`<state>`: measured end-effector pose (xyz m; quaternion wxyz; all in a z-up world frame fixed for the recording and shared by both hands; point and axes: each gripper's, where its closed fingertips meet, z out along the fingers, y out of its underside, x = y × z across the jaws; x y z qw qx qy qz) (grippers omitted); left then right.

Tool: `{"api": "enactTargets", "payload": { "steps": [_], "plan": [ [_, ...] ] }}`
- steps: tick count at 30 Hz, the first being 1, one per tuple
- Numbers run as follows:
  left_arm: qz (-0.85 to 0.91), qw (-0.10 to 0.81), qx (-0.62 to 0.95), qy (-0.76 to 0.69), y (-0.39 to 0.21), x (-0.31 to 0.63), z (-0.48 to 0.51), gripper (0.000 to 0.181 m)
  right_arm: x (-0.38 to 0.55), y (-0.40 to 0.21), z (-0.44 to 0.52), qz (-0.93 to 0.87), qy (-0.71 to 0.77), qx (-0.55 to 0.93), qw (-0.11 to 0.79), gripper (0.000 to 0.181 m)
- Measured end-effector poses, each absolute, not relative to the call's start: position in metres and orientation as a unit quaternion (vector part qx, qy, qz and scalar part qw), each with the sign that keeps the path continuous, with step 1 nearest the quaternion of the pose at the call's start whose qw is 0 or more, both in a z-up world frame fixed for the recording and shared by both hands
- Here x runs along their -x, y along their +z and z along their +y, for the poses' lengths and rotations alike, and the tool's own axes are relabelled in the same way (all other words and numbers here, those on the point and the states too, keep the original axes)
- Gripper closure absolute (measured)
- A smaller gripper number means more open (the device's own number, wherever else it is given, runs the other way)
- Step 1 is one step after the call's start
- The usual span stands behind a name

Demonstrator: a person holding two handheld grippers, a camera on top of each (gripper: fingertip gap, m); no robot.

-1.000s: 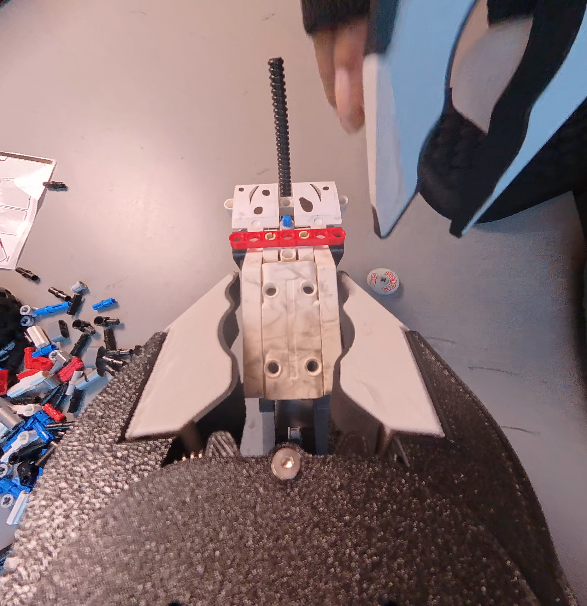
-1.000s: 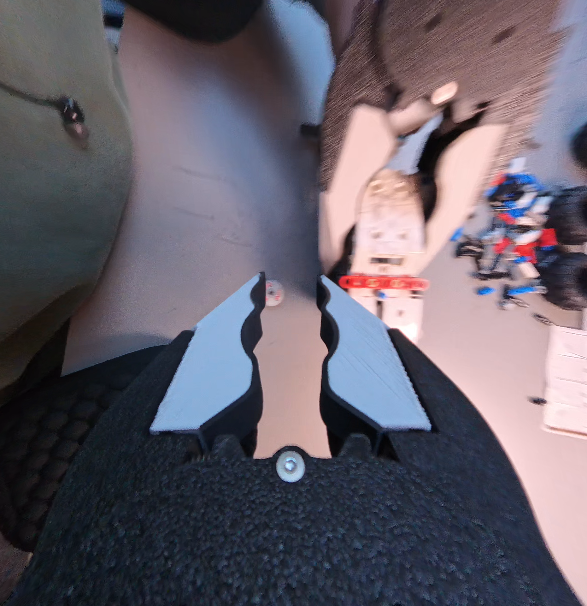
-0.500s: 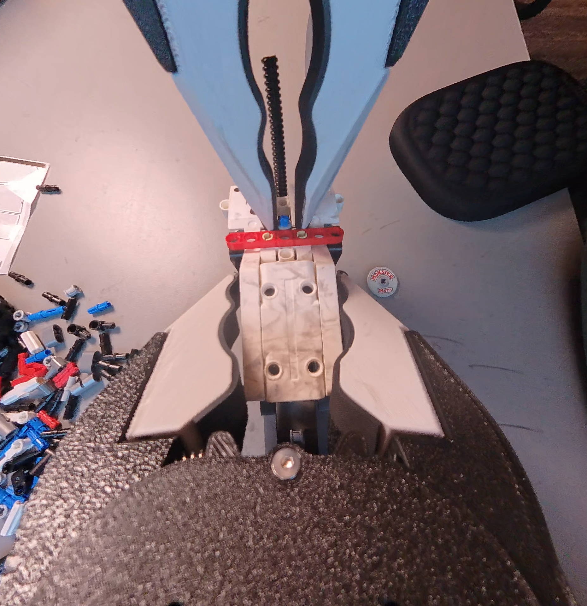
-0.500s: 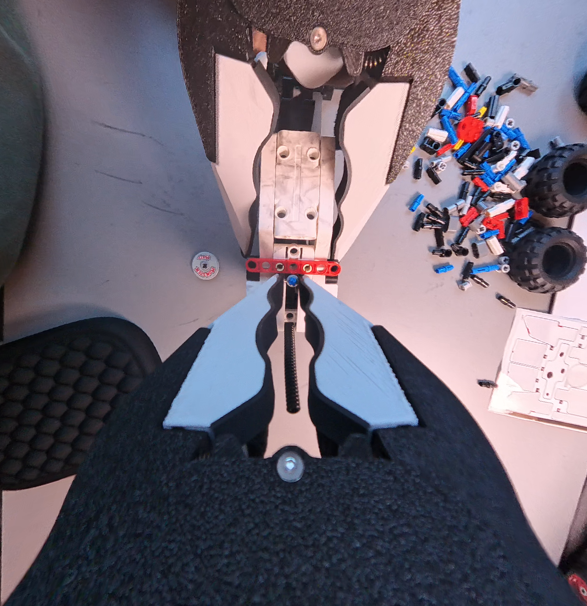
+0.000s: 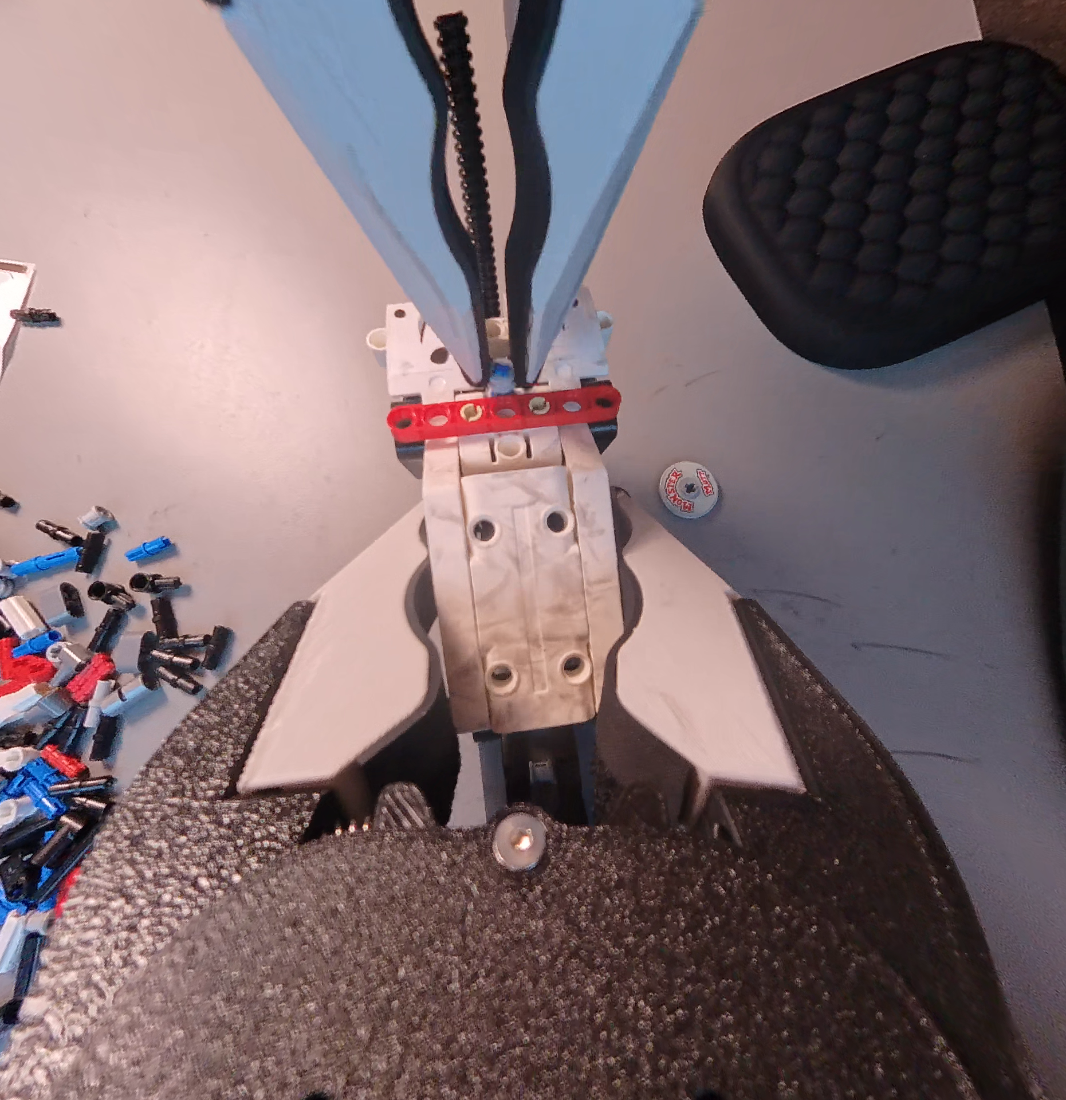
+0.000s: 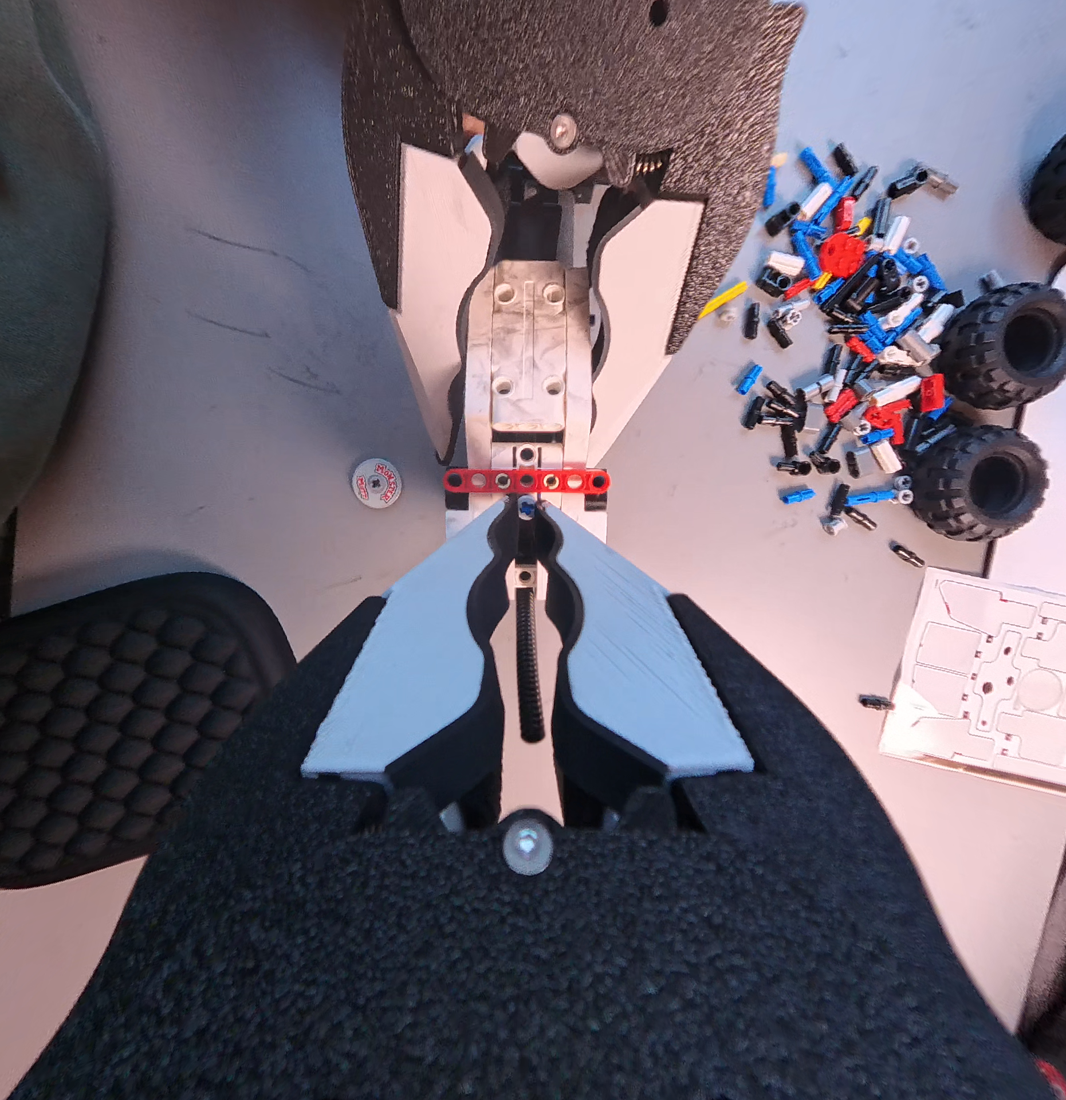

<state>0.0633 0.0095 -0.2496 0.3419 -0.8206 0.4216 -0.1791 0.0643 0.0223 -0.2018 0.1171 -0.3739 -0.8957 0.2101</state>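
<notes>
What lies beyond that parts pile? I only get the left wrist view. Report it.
Observer: Two black tyres lie against the loose parts pile, on its side away from the left gripper. A third is cut off by the frame edge.
Operator: Check the pile for anything yellow.
Observer: One yellow piece lies at the pile's edge, on the side towards the white model.
Operator: Describe the whole white sheet.
Observer: The white sheet lies flat and is covered in outlined cut-out shapes.
</notes>
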Motion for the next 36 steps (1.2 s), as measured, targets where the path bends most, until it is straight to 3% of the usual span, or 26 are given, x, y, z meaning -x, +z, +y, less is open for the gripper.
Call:
{"api": "enactTargets", "payload": {
  "steps": [12,25,27,36],
  "plan": [
    [0.408,0.339,0.828,-0.181,-0.245,-0.059,0.011,0.126,-0.075,-0.145,0.014,-0.873,0.268,0.369,0.173,0.177],
    [0.415,0.346,0.824,-0.170,-0.242,-0.055,0.010,0.126,-0.108,-0.268,-0.032,-0.877,0.222,0.399,0.150,0.175],
    [0.415,0.347,0.823,-0.173,-0.242,-0.055,0.010,0.126,-0.109,-0.271,-0.032,-0.873,0.228,0.405,0.148,0.164],
    [0.438,0.345,0.805,-0.201,-0.241,-0.055,0.001,0.126,-0.099,-0.183,-0.024,-0.827,0.328,0.411,0.198,0.142]
  ]
}}
